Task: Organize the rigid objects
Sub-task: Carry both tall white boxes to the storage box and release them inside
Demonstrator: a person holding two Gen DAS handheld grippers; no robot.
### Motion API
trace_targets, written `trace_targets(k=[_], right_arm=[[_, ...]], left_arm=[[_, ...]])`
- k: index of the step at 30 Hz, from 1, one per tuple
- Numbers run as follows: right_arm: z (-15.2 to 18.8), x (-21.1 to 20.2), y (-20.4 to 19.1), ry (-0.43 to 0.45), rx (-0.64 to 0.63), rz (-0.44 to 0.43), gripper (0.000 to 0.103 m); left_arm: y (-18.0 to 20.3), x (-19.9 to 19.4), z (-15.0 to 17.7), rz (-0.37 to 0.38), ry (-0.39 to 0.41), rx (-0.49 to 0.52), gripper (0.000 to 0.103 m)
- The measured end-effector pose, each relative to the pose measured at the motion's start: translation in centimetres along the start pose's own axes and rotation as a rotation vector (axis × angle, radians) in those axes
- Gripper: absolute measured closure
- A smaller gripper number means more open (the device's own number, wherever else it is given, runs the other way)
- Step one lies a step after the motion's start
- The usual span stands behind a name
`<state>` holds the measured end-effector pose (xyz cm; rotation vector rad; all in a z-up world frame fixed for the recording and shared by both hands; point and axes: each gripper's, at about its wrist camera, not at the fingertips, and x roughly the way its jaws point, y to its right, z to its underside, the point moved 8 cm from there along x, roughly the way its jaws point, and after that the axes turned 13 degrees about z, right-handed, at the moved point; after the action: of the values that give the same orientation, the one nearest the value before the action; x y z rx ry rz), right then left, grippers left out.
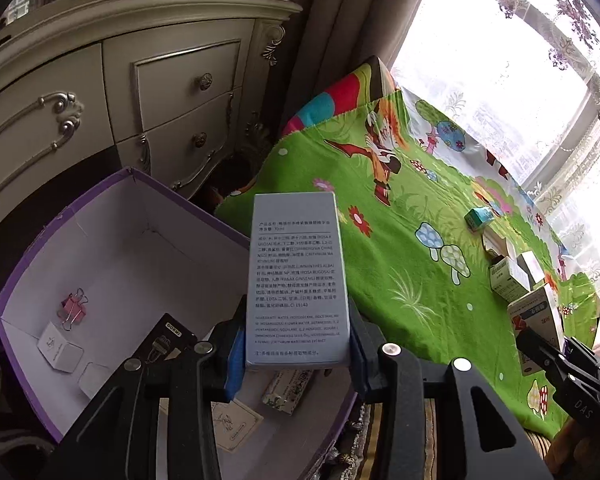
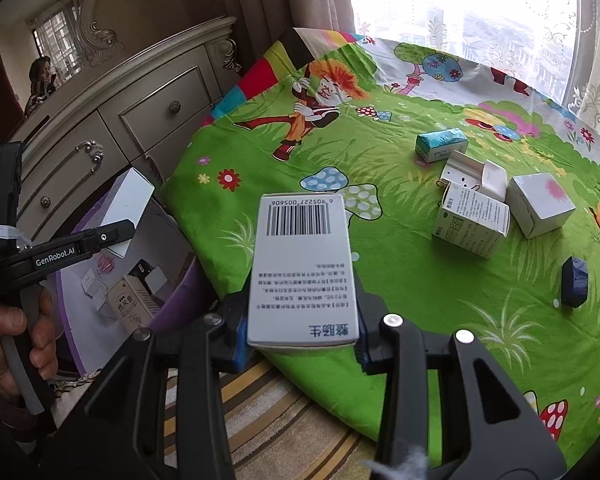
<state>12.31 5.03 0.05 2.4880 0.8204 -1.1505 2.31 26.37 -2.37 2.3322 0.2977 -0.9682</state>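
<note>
Already several small items lie in the purple-rimmed cardboard bin (image 1: 100, 240) at lower left. Left gripper (image 1: 296, 354) clamps a tall grey printed carton (image 1: 296, 280); right gripper (image 2: 300, 344) clamps a white barcoded medicine box (image 2: 302, 268). Five boxes remain on the green cartoon cloth (image 2: 380, 280) at right.

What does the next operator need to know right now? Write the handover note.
Left gripper: shut on a tall grey box, held above the purple bin.
Right gripper: shut on a white barcode box, over the edge of the green cloth.
Done: the bin already holds a pink binder clip and several small boxes.
Left: drop both held boxes in, then clear the remaining boxes and the dark blue object from the cloth.
</note>
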Motion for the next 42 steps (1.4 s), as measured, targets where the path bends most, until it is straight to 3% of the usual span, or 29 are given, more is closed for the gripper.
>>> trace_targets(k=[10,19,31,39,40,42], right_arm=[[-1.0,0.3,-8.5,-0.023,-0.162,-0.055,0.059],[-1.2,1.9,-16.6,-0.056,-0.310,-0.103,0.059],[-0.7,4.0,-24.1,-0.089,-0.451,-0.145,0.059],[-0.7,5.0,-26.2,-0.093,-0.494,-0.143,0.059],[-0.6,5.1,-26.3,-0.097,-0.499,-0.139,0.057],[-0.5,5.2,-26.2,-0.096,-0.500,-0.131,0.045]], left_arm=[[-9.2,-2.8,-0.5,-0.054,0.067,-0.164,0.060],[-15.0,-3.9,0.1,-0.081,0.096,-0.263,0.060],[-19.0,-3.9,1.2,-0.100,0.095,-0.331,0.060],[-19.9,-3.7,1.4,-0.115,0.091,-0.341,0.059],[-19.9,-3.7,1.4,-0.121,0.089,-0.340,0.054],[-20.0,-3.7,1.4,-0.129,0.089,-0.340,0.050]])
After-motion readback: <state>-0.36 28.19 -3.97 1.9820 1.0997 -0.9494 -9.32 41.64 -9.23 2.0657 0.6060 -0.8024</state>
